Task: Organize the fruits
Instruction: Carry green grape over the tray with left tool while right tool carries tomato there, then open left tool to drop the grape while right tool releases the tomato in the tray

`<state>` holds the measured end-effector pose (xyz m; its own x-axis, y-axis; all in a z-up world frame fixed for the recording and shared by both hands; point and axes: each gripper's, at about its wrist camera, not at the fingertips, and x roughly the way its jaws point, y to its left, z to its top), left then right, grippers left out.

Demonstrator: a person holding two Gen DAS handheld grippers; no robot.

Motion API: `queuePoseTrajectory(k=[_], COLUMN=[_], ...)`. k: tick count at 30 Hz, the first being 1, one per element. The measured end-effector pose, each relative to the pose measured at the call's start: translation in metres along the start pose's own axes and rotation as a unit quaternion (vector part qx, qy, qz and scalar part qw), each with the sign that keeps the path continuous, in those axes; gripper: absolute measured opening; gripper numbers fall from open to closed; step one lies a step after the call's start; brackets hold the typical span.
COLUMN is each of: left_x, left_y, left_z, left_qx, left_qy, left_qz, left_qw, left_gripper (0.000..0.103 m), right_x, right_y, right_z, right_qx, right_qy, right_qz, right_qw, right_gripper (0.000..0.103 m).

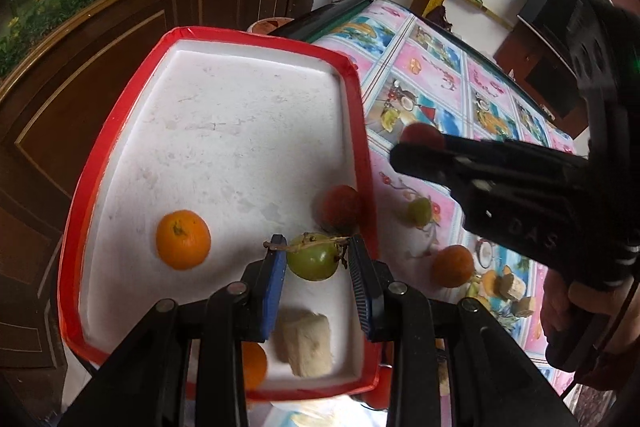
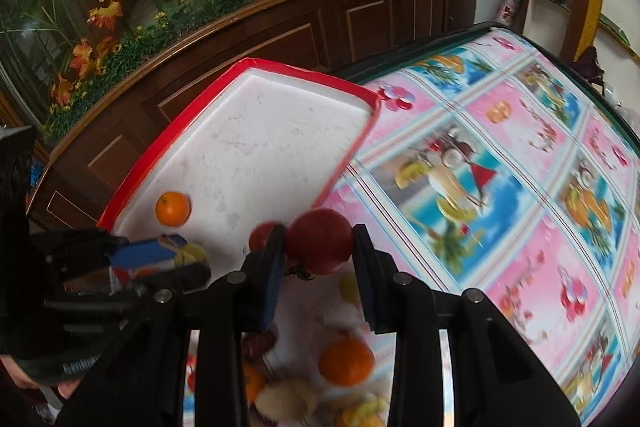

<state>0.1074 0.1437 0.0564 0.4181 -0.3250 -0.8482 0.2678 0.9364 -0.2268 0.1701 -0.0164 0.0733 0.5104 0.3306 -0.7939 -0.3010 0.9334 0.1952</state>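
Fruits lie split between the red-rimmed white tray [image 1: 120, 131] and the patterned tablecloth [image 1: 436, 75] beside it. Your left gripper [image 1: 318, 255] hangs over the tray's near end with its blue pads [image 1: 276, 267] parted; a green grape [image 1: 313, 261] with a dry stem sits between them, close to the left pad, but you cannot tell from this view whether either pad touches it. To the left of those fingers an orange [image 1: 183, 239] rests on the tray floor, well apart from the grape. Just ahead and to the right, a red fruit [image 1: 341, 203] sits against the tray's right wall. Under the fingers, nearer to you, lies a pale banana piece [image 1: 310, 347], and a second orange [image 1: 254, 365] shows partly behind the left finger.

Your right gripper [image 2: 320, 247] is closed around a red tomato [image 2: 320, 241], both fingers pressing its sides; it hovers over the tray's right rim, above the cloth. Off to the right of the left gripper, on the cloth, you have a small green fruit [image 1: 419, 211] and another orange fruit [image 1: 453, 265] near some more pale pieces [image 1: 514, 287]. Below the right gripper's fingers, blurred, an orange and other fruits sit on the cloth.
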Motion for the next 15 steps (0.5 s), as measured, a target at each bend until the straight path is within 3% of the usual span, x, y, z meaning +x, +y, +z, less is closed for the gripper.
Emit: queuePoseTrajectory(k=[15], left_x=[0.025], left_y=[0.017], left_z=[0.008], left_qx=[0.016], left_qy=[0.024], left_qz=[-0.007], left_qw=[0.9996], left_gripper=[0.031], right_x=[0.070], right_y=[0.025], right_z=[0.044], right_qx=[-0.023], right_qy=[0.028], right_qz=[0.017], right_qw=[0.999], right_gripper=[0.035])
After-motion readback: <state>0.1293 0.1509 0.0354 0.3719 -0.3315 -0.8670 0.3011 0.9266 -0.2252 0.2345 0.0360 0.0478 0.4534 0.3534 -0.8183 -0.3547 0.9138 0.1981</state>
